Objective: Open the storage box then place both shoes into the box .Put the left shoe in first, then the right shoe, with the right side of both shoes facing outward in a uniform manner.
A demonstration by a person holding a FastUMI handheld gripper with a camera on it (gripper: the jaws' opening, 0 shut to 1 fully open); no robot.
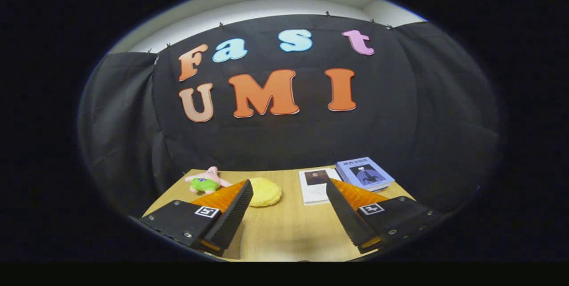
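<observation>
**Gripper view: fingers apart above the counter, nothing held**

Gripper view, from the left: a pink plush toy [206,180], a yellow soft cushion [265,191], a white booklet [314,185], and a blue book [364,173] lie on the counter [284,228]. The fingers [233,215] stand wide apart, empty. Where the storage box and shoes lie I cannot tell. Shoes likely handle light and flexible; grip at the heel collar.

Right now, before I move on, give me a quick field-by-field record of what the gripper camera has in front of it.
gripper: open, fingers wide apart, nothing between them
surface: wooden table
beyond left finger: yellow round soft item, pink plush toy further left
beyond right finger: white booklet, blue book beside it
backdrop: black cloth wall
next, likely: turn the camera to find box and shoes
</observation>
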